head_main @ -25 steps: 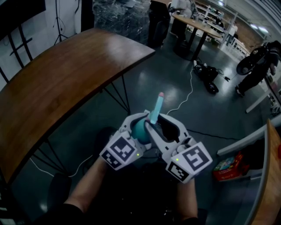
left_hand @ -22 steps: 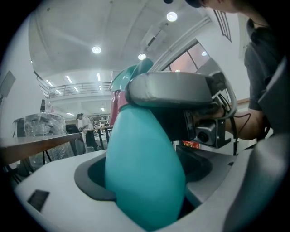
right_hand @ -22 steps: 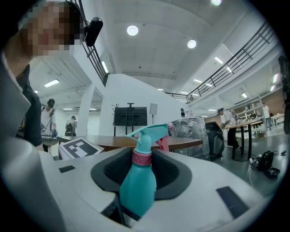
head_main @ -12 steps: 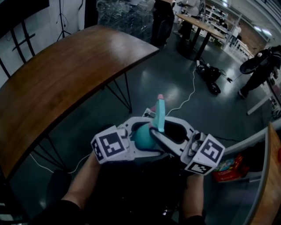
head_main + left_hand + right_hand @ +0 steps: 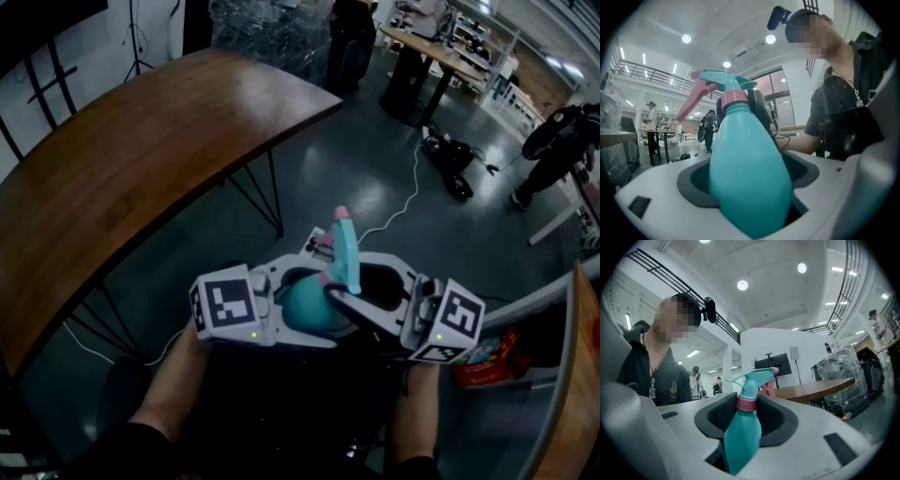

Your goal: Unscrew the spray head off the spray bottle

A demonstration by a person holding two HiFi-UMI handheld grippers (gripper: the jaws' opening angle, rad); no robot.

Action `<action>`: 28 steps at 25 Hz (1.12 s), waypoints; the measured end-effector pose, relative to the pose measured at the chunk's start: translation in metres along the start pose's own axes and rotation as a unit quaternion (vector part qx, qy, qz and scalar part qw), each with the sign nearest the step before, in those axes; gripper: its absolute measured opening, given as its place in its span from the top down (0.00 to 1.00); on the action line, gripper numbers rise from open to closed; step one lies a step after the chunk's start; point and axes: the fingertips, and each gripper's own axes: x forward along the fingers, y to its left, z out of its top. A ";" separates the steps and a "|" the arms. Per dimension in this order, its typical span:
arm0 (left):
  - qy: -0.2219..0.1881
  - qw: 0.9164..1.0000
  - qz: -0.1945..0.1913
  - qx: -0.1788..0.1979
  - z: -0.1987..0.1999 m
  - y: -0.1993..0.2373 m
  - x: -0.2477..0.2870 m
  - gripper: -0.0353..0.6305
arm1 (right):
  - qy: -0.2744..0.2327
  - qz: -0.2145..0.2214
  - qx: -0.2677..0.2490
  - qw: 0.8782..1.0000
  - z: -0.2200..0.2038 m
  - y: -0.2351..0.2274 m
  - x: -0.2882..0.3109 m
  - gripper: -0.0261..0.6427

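Note:
A teal spray bottle [image 5: 305, 305] with a pink collar and a teal spray head [image 5: 345, 246] is held in the air over the person's lap, nozzle pointing away. My left gripper [image 5: 298, 298] is shut on the bottle's fat body [image 5: 750, 173], which fills the gap between its jaws. My right gripper [image 5: 354, 286] comes in from the right and its black pads sit against both sides of the pink collar [image 5: 746, 403] below the spray head [image 5: 752, 378]. The pink trigger [image 5: 691, 101] hangs off the head's far side.
A long curved wooden table [image 5: 122, 159] stands on thin black legs to the left. A white cable [image 5: 398, 202] runs across the grey floor ahead. A colourful box [image 5: 487, 356] lies on the floor at the right beside another wooden table edge [image 5: 577, 394].
The two grippers have swung apart at their backs: the left marker cube moved left, the right one moved right. The spray head's tip now leans slightly to the left.

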 end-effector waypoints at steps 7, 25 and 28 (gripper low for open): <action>0.028 0.999 0.035 -0.003 -0.014 0.012 -0.002 0.31 | -0.013 -0.049 -0.021 0.998 0.010 -0.010 0.001 0.75; 0.072 0.988 0.126 -0.043 -0.045 0.046 0.000 0.31 | -0.110 -0.166 -0.070 0.978 0.077 -0.031 -0.028 0.75; 0.085 0.985 0.139 -0.049 -0.054 0.052 -0.001 0.31 | -0.122 -0.176 -0.076 0.974 0.085 -0.032 -0.034 0.75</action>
